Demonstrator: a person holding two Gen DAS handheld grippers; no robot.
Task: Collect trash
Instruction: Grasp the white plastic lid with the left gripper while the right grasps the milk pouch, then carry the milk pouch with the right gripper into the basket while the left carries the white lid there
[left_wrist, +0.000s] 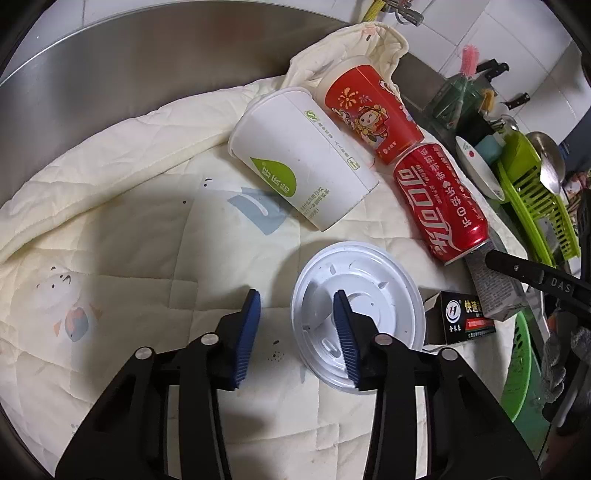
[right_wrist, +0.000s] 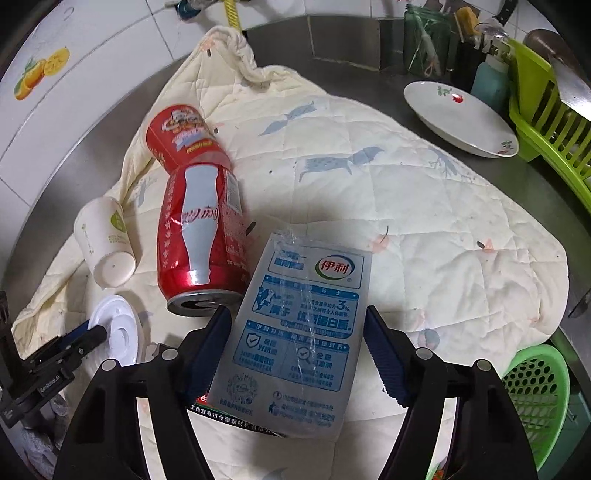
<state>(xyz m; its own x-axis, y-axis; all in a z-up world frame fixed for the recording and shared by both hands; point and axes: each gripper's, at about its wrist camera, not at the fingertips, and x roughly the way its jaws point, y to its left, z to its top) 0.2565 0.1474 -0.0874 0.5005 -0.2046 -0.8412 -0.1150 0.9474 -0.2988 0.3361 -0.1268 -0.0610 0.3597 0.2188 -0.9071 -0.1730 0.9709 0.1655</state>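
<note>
Six trash pieces on the quilted cloth (right_wrist: 424, 206) over the steel counter (right_wrist: 332, 40): one grey-blue milk carton (right_wrist: 299, 332) between my right gripper's (right_wrist: 295, 350) open jaws, one red cola can (right_wrist: 199, 236), one red cup (left_wrist: 369, 107), one white cup (left_wrist: 299, 158), one white lid (left_wrist: 373, 291) straddled by my left gripper (left_wrist: 297, 328), unclamped, one small black box (left_wrist: 461, 317).

Black jaws, ribbed blue pads (left_wrist: 246, 339), silver screws.
</note>
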